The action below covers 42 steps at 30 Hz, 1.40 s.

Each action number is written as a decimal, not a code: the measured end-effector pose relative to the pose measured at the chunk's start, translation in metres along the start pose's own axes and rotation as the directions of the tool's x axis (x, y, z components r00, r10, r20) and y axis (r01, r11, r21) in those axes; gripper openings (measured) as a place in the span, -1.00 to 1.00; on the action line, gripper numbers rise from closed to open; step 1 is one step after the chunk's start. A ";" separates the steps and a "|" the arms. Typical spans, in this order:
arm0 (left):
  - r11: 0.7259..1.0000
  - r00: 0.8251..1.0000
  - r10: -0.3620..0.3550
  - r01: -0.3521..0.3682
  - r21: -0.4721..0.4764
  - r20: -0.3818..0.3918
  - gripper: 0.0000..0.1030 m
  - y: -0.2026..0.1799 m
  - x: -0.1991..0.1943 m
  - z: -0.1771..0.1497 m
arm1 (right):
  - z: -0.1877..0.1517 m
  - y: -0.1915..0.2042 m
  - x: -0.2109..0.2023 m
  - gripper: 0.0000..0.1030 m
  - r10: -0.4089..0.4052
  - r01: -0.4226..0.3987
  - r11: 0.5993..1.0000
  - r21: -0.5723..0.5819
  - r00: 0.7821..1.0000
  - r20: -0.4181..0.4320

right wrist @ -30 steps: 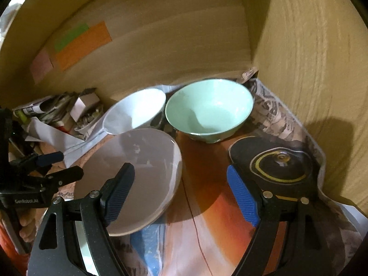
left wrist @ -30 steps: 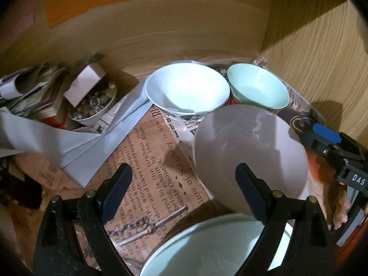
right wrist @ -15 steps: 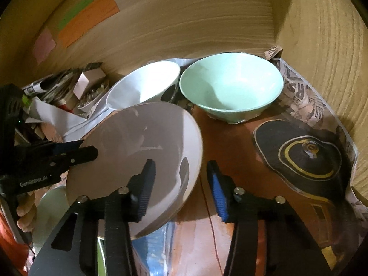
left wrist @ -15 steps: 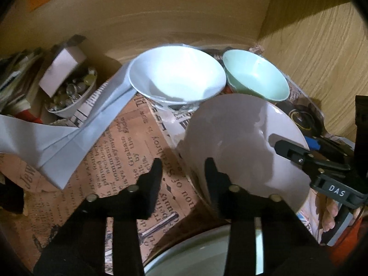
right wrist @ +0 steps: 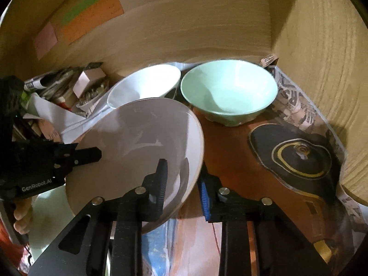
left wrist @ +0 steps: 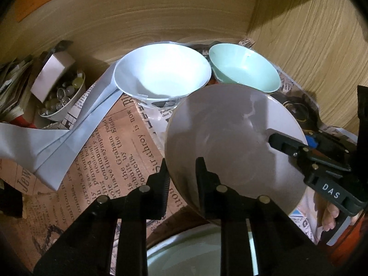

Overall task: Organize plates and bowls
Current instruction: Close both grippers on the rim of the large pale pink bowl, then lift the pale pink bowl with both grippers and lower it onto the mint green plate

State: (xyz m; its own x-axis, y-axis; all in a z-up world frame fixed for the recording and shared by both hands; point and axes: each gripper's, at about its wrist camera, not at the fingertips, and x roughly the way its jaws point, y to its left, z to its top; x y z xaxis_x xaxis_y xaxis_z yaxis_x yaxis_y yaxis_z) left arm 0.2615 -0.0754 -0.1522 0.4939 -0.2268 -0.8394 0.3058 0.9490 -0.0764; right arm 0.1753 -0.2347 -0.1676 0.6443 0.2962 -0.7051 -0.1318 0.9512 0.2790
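Clearly both grippers grasp one grey plate (left wrist: 232, 142) at once: the left gripper (left wrist: 181, 174) has its jaws clenched on the near-left rim, and the right gripper (right wrist: 184, 184) has its jaws pinched on the opposite rim, one finger inside the dish and the blue-padded one behind it. The plate hangs tilted above the newspaper-lined cabinet shelf (left wrist: 110, 142), just in front of the white bowl (left wrist: 162, 72) and the mint bowl (right wrist: 228, 90), which stand side by side at the back, and over a pale green plate (left wrist: 197, 253) at the bottom edge of the left view. The main risk, as I judge it, is the double hold itself: if the two hands pull at different rates or angles, the smooth rim could slide out of one narrow pinch and the plate would swing down on the dish below. Pushing it forward while tilted could also knock its far edge against the white bowl. The black lid (right wrist: 296, 151) to the right looks safely apart.
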 end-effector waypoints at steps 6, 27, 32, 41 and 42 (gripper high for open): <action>1.000 0.999 -0.012 0.012 -0.008 0.043 -0.59 -0.001 -0.017 -0.002 | 0.001 0.005 -0.024 -0.59 0.004 -0.004 1.000 -0.007 0.998 0.059; 0.999 0.977 -0.002 0.011 -0.044 0.214 -0.59 0.008 -0.109 -0.041 | -0.014 0.055 -0.080 -0.59 0.058 -0.048 0.997 -0.068 0.986 0.156; 0.998 0.970 0.021 -0.005 -0.066 0.241 -0.59 0.018 -0.130 -0.061 | -0.021 0.073 -0.085 -0.59 0.080 -0.065 0.994 -0.093 0.984 0.160; 0.993 0.964 0.059 -0.030 -0.116 0.257 -0.59 0.040 -0.153 -0.103 | -0.035 0.109 -0.087 -0.59 0.128 -0.109 0.986 -0.128 0.980 0.151; 0.992 0.963 0.065 -0.035 -0.122 0.260 -0.59 0.043 -0.154 -0.107 | -0.037 0.115 -0.085 -0.59 0.136 -0.117 0.984 -0.136 0.980 0.145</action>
State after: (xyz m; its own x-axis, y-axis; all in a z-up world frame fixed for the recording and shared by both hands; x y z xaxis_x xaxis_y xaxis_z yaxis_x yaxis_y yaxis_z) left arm 0.1111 0.0244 -0.0838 0.7075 -0.2134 -0.6737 0.1874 0.9759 -0.1122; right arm 0.0772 -0.1471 -0.0994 0.7226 0.4072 -0.5586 -0.3071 0.9131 0.2683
